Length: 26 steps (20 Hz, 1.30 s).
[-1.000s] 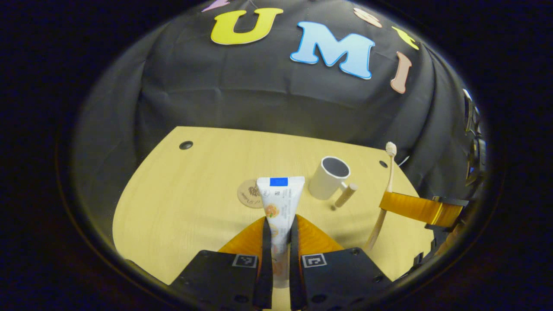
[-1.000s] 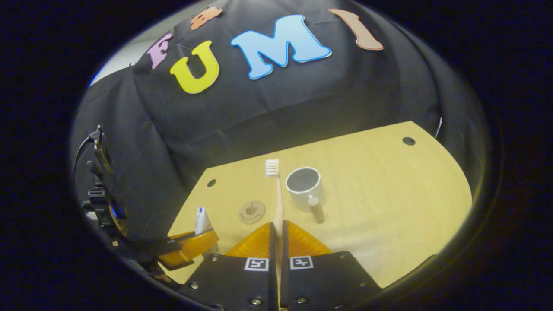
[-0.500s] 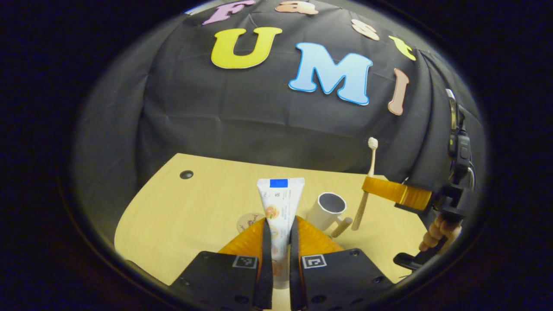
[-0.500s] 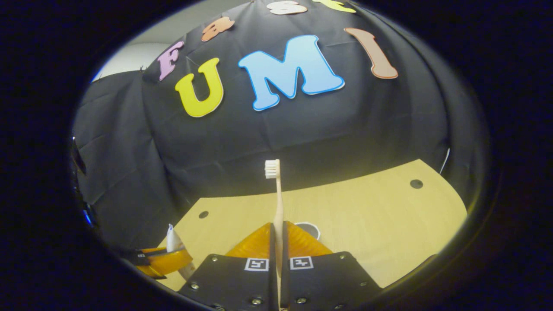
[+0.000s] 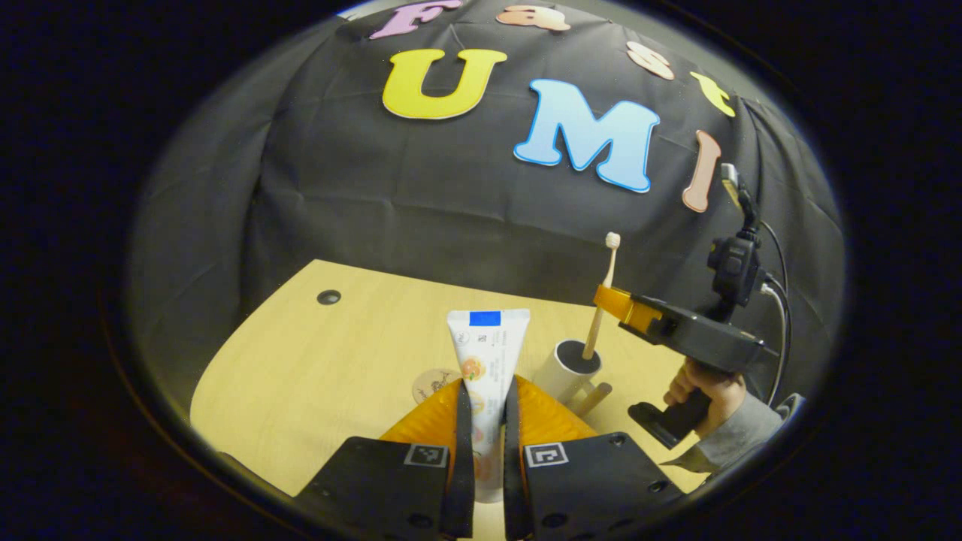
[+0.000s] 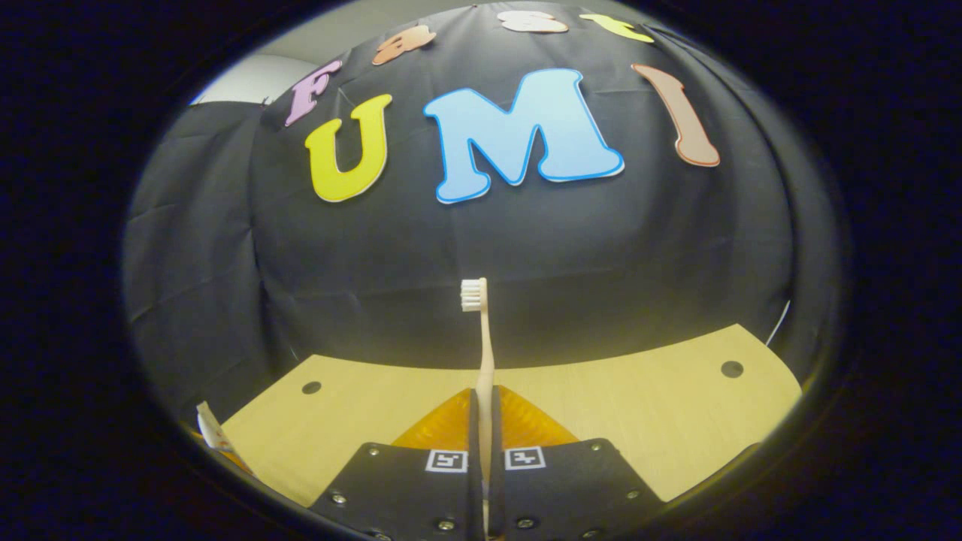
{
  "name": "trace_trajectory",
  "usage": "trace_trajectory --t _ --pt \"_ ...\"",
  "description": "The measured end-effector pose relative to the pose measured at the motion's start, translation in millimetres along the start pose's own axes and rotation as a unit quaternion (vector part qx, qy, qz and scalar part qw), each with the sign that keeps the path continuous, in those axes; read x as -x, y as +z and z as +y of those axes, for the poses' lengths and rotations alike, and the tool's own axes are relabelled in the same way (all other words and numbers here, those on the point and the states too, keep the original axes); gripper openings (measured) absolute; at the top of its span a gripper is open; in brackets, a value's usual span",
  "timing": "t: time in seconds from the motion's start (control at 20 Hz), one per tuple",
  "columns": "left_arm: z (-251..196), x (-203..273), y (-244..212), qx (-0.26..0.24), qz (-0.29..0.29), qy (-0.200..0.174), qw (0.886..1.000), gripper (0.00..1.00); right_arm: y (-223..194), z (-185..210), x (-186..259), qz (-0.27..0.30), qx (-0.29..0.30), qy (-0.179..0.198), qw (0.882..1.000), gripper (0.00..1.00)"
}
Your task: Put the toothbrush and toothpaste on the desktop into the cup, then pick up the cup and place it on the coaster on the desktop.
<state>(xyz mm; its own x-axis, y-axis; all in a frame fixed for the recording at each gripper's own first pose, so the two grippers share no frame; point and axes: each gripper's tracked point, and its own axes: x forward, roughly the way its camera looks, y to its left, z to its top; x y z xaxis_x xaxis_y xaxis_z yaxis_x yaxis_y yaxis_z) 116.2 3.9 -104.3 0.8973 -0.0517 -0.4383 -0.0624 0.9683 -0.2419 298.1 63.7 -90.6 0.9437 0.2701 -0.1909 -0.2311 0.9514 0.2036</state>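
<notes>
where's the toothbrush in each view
left gripper view: toothbrush right of centre, upright, held by the right gripper, lower end in the cup.
right gripper view: toothbrush at centre, upright between that gripper's own fingers, bristles up against the black wall.
shared landmark: the toothpaste, clamped at bottom centre of the left gripper view, and its end at the far lower left of the right gripper view.

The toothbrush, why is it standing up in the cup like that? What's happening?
A person is tidying up with two grippers. The right gripper is shut on the toothbrush, with its bottom end poking into the white cup. The left gripper is shut on the toothpaste tube, held above the wooden desktop. The round coaster lies beside the cup.
</notes>
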Motion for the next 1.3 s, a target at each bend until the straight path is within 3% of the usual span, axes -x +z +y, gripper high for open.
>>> trace_trajectory --t 0.5,0.6,0.65,0.7,0.75,0.8,0.9,1.05,1.1,1.15,1.3 --pt "-1 -2 -1 0.002 -0.001 -0.002 1.000 0.23 -41 -4 -1 0.068 0.020 -0.001 0.998 0.08" --pt "-5 0 -2 0.002 -0.004 -0.006 1.000 0.23 -41 -4 3 0.077 0.015 0.004 0.997 0.25" --pt "-8 0 0 0.004 -0.005 -0.008 1.000 0.23 -41 -6 5 0.078 0.014 0.005 0.997 0.21" --pt "-10 -1 1 0.005 -0.007 -0.011 1.000 0.23 -43 -4 10 0.083 0.012 0.007 0.996 0.30" --pt "-13 -3 1 0.006 -0.009 -0.014 1.000 0.23 -45 -3 14 0.089 0.010 0.012 0.996 0.43" --pt "-15 -5 3 0.007 -0.012 -0.016 1.000 0.23 -45 -6 20 0.091 0.013 0.005 0.996 0.63" --pt "-20 -8 7 0.009 -0.022 -0.020 1.000 0.23 -43 -11 28 0.088 0.020 0.000 0.996 0.87" --pt "-31 -19 19 0.013 -0.045 -0.034 0.998 0.23 -31 -16 48 0.073 0.018 0.007 0.997 0.88" --pt "-35 -24 23 0.015 -0.055 -0.041 0.998 0.23 -23 -19 56 0.064 0.015 0.009 0.998 0.82" --pt "-41 -31 28 0.018 -0.066 -0.049 0.996 0.23 -14 -24 68 0.053 0.012 0.008 0.998 0.88" --pt "-56 -53 41 0.038 -0.098 -0.074 0.992 0.23 6 -42 100 0.030 0.001 0.000 1.000 0.88"
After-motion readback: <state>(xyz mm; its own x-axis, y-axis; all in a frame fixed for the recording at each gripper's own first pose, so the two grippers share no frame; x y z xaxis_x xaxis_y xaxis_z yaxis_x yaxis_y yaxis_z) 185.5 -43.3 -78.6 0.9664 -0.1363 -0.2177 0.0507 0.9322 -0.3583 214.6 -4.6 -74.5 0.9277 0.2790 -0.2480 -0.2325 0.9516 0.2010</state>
